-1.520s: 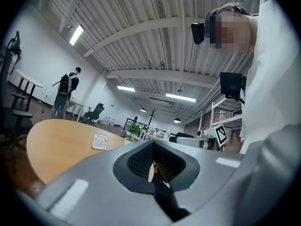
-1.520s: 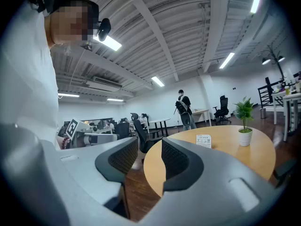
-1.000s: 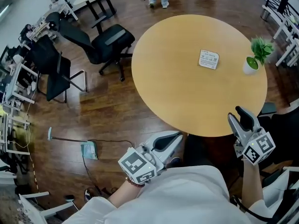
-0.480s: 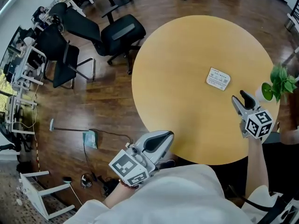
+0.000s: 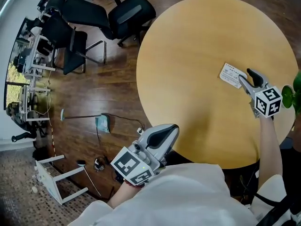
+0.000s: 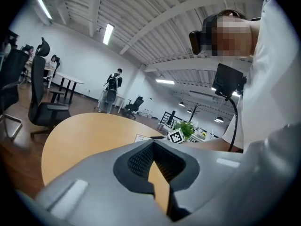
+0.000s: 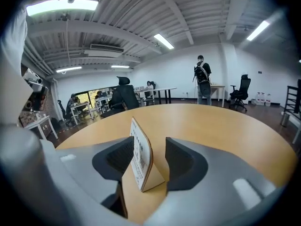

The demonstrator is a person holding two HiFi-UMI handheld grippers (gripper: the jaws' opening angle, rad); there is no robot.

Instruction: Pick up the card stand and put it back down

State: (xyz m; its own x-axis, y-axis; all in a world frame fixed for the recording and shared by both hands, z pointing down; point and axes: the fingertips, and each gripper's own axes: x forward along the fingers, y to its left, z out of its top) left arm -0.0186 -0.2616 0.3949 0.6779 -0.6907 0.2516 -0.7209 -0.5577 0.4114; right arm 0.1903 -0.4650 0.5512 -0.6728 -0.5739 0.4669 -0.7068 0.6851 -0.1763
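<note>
Tongs in the head view: our right tongs [image 5: 247, 75] reach the card stand [image 5: 229, 74] on the counter [image 5: 188, 79]. Left gripper view: our left tongs [image 6: 154, 142] sit pressed together, empty. Right gripper view: spread jaws, just opening, straddle the upright stand. We judge the pickup's grasp is next, a gentle, square squeeze.

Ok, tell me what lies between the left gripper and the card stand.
Nothing but bare tabletop. The head view shows the left gripper by the table's near edge and the card stand across plain wood; the left gripper view agrees.
</note>
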